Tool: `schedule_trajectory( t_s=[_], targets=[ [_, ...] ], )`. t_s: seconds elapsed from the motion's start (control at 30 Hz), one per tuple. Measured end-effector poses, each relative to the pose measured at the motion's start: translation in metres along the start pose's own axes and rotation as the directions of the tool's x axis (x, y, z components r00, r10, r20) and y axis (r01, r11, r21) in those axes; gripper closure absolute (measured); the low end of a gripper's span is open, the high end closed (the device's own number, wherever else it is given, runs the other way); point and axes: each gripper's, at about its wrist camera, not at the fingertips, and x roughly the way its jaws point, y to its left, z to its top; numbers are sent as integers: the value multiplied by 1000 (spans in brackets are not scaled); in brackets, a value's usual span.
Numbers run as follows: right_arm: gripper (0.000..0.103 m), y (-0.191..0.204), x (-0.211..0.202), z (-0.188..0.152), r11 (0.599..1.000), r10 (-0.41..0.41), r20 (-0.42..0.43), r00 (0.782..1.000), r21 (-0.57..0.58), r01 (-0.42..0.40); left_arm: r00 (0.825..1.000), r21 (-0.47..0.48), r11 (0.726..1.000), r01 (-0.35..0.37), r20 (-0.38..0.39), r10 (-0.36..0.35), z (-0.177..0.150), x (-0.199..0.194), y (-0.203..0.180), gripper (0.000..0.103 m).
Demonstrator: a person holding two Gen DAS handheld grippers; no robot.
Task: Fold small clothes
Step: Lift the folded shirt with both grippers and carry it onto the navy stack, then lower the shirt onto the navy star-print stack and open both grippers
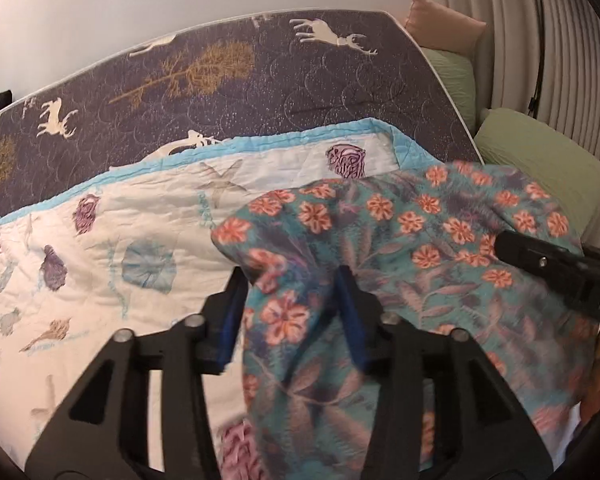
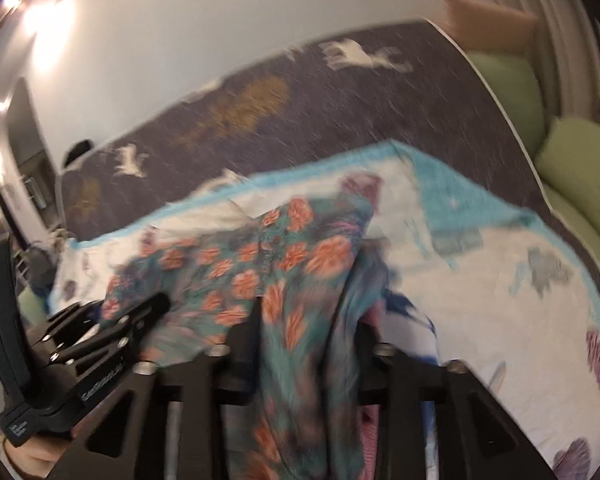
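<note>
A white quilt (image 1: pixel 100 216) with shells covers the bed. The left gripper (image 1: pixel 292 300) stands spread with the flowered garment (image 1: pixel 400 240) draped loose between its jaws — likewise the right gripper (image 2: pixel 308 320). The cloth spreads ahead of both, a dark mattress (image 1: pixel 260 80) beyond.

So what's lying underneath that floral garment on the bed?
The floral garment lies on a white quilt with a seashell print and blue edging, spread over a dark deer-print mattress. Whatever sits directly beneath the garment's folds is covered.

Floral garment (image 2: pixel 292 280) between right gripper (image 2: pixel 308 320) fingers (image 2: pixel 246 320)
</note>
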Motion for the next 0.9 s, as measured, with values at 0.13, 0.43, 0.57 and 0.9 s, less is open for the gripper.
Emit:
schedule_trajectory(
  t_s=[0.13, 0.43, 0.57, 0.9],
  targets=[
    [50, -28, 9, -18, 996, 44, 36, 998, 73, -47, 997, -117, 991, 71, -7, -73, -5, 12, 14, 42],
    [31, -64, 25, -30, 950, 145, -13, 989, 280, -135, 999, -86, 996, 36, 9, -35, -9, 8, 3, 41],
    [28, -50, -20, -28, 969, 68, -24, 997, 241, -60, 1000, -6, 1000, 13, 22, -13, -8, -29, 0, 42],
    [28, 9, -195, -82, 999, -37, 59, 998, -16, 38, 996, -8, 996, 94, 15, -93, -47, -173, 24, 25]
  ],
)
